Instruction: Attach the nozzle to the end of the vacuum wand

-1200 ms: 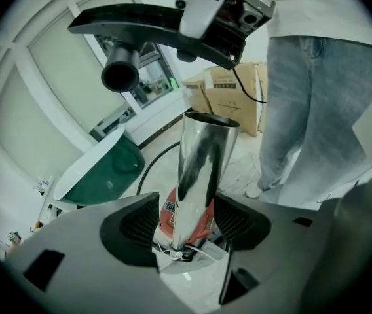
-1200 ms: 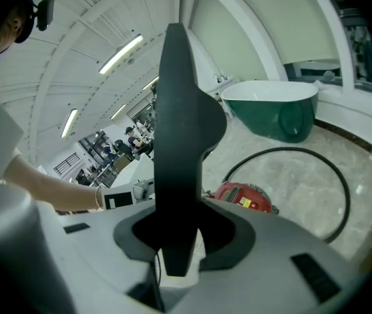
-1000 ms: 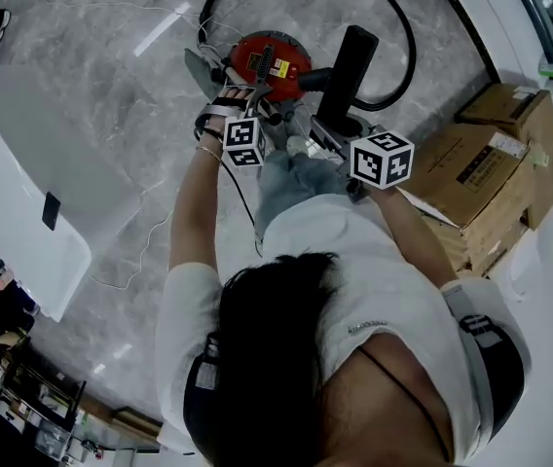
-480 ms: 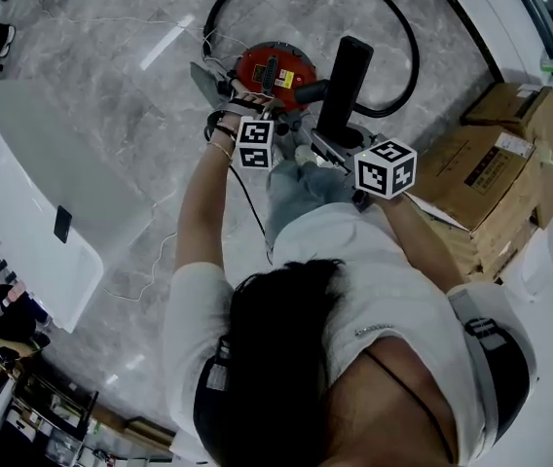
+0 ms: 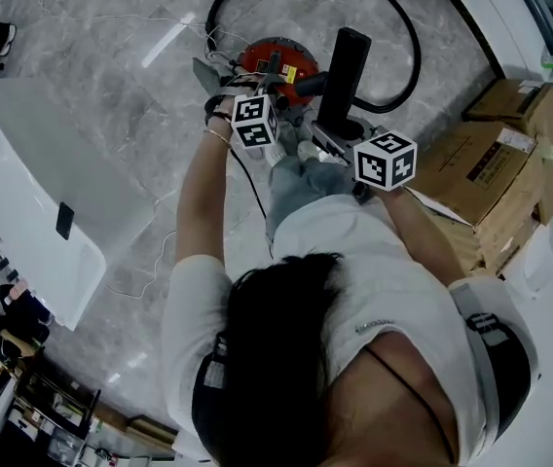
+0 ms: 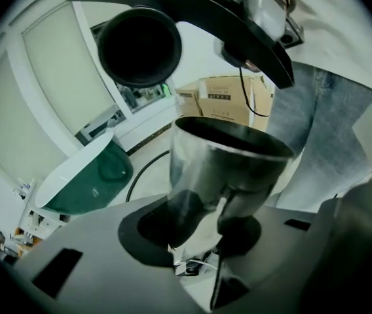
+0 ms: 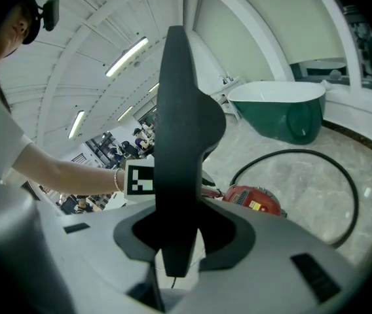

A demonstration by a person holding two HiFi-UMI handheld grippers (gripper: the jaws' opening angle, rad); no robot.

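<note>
Across the left, the polished grey marble floor (image 5: 111, 76) is shining with pale veins. In the left gripper view we are seeing a glossy dark green bathtub (image 6: 84, 178) with a white rim, well behind the work.

Our left gripper (image 6: 199, 231), which bears a cube of black-and-white square markers, is closing its fingers on the wand (image 6: 225, 169). The wand is a shiny round metal tube with a flared open mouth. It is standing between the fingers, and both pads look to be touching its sides.

Just beyond that hand, the round red vacuum (image 5: 276, 58) is sitting on the floor. We are noticing a yellow and white sticker on it, too small to read. A smooth black hose (image 5: 408, 42) is looping round behind it.

We are holding the nozzle (image 7: 183, 129), a long flat piece of matte black plastic, in our right gripper (image 7: 176, 241). Its fingers are standing partly closed and clamped on the nozzle's narrow body. The nozzle's round socket is hanging near the wand's mouth, above it and apart from it.

At the right, brown cardboard boxes (image 5: 491, 163) are lying stacked, their dark print unreadable.
</note>
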